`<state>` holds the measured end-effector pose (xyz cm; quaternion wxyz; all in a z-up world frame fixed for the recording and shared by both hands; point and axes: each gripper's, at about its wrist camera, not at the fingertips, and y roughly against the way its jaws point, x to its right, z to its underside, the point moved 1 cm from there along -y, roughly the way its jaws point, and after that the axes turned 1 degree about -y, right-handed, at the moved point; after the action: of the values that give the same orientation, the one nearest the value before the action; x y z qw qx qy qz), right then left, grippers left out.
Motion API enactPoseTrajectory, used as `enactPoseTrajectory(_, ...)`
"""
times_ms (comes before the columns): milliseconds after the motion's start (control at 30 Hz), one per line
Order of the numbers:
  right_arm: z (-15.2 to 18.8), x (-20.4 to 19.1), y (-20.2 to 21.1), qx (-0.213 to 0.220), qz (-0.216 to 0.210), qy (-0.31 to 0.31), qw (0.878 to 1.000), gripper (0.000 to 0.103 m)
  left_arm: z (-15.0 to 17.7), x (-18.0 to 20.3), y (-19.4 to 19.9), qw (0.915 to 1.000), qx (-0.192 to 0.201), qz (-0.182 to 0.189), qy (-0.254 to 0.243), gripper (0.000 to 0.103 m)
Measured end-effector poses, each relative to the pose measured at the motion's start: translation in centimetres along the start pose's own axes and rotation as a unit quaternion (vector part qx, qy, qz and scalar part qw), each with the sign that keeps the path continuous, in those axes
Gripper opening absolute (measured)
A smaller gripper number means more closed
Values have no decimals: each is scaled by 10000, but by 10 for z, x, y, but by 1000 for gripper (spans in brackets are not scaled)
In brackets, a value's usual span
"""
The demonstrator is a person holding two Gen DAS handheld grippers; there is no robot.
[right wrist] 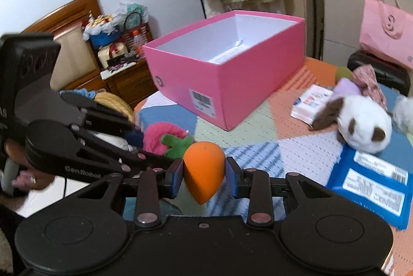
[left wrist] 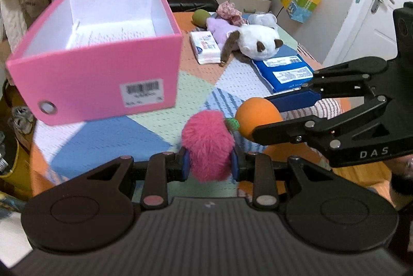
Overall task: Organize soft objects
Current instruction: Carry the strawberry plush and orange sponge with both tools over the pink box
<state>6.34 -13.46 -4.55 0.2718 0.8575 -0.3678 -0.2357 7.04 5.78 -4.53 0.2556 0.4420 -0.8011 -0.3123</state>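
Two handheld grippers hover above a patchwork table cover: the left gripper clamps a fuzzy pink strawberry toy, while the right gripper squeezes an orange sponge between its blue pads. An open pink box stands just beyond them; a white plush lies farther right, beside a blue package.

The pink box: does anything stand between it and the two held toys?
Nothing visible does. The pink fluffy toy in the left gripper and the orange sponge in the right gripper face the open pink box over bare quilt.
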Motion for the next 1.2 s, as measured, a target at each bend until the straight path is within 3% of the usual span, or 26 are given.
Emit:
enactPoseTrajectory(167,-22,-11,4,32,-107,191,9998,40,-23,-23,25,9998,109,151,97,29)
enactPoseTrajectory(500,-88,-10,-2,302,-128,594,9977,40,-91,-54,54,9969,781,87,-67,29)
enactPoseTrajectory(633,-123,3,-14,383,-2,727,9966,40,-126,-66,39,9958,911,110,-50,29)
enactPoseTrajectory(867,-181,37,-54,110,395,1071,9934,40,-168,-100,-4,9951,979,-148,83,29)
enactPoseTrajectory(1033,-207,61,-92,-201,661,1547,9855,39,-188,-125,-45,9974,631,-56,347,29)
enactPoseTrajectory(1200,-227,80,-134,-638,741,1906,9768,39,-206,-150,-82,9976,323,-243,557,29)
